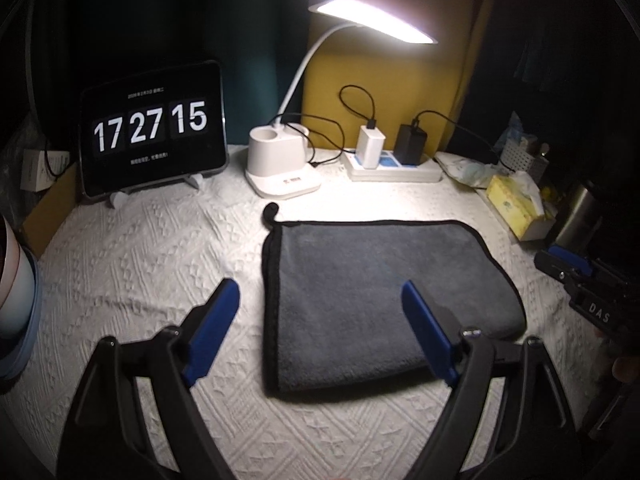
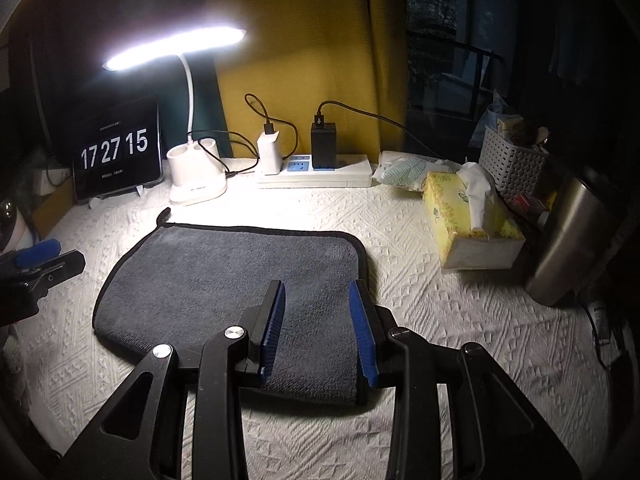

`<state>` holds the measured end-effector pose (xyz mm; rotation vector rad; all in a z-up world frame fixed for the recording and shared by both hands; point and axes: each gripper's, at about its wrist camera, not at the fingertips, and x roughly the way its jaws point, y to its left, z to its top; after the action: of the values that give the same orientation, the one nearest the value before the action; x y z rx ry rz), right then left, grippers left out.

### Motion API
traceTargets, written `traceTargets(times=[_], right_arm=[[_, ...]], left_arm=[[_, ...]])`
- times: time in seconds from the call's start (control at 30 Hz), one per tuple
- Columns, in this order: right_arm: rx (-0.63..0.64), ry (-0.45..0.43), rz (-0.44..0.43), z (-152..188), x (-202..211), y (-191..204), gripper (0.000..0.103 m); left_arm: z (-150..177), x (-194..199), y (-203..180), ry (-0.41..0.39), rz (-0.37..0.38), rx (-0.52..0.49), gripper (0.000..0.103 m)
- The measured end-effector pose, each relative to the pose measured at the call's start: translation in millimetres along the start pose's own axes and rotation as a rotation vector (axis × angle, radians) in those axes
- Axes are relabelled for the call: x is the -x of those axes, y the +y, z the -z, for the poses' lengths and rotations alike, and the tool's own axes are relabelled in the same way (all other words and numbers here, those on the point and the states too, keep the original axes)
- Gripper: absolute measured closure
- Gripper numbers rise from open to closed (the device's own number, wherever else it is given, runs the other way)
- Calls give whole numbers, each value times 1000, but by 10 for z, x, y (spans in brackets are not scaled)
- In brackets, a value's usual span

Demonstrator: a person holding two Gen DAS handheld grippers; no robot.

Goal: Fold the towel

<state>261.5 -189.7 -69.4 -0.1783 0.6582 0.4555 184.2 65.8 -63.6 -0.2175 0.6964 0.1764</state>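
Note:
A grey towel (image 1: 372, 292) with black trim lies folded and flat on the white textured cloth; it also shows in the right wrist view (image 2: 224, 284). A small hanging loop (image 1: 271, 210) sticks out at its far left corner. My left gripper (image 1: 320, 292) is open wide, hovering over the towel's near left edge, holding nothing. My right gripper (image 2: 318, 292) is open with a narrower gap, above the towel's near right part, empty. The right gripper also shows at the edge of the left wrist view (image 1: 580, 284), and the left gripper shows at the left edge of the right wrist view (image 2: 36, 264).
At the back stand a tablet clock (image 1: 154, 128), a lit desk lamp with a white base (image 1: 280, 160) and a power strip with chargers (image 1: 392, 160). A yellow tissue box (image 2: 468, 220), a steel flask (image 2: 572, 240) and a white basket (image 2: 512, 164) stand at the right.

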Motion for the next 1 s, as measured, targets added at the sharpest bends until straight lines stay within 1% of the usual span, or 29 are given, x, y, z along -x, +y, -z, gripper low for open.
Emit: traceTargets(times=[0.4,0.67,0.83,1.0], right_arm=[[10,2,-15,196,214,137,68],[12,-2,-8,317,356,188,68],[17,-6,-6,384,454,227,68],[20,-11,-5,444,547,275,68]], left_arm=[[215,232,-87,-7,18,-8,19],[345,371,-88,2,37,3,19],[429,437,-111,14,42,-7,19],[511,542,-147,7,52,-19,19]])
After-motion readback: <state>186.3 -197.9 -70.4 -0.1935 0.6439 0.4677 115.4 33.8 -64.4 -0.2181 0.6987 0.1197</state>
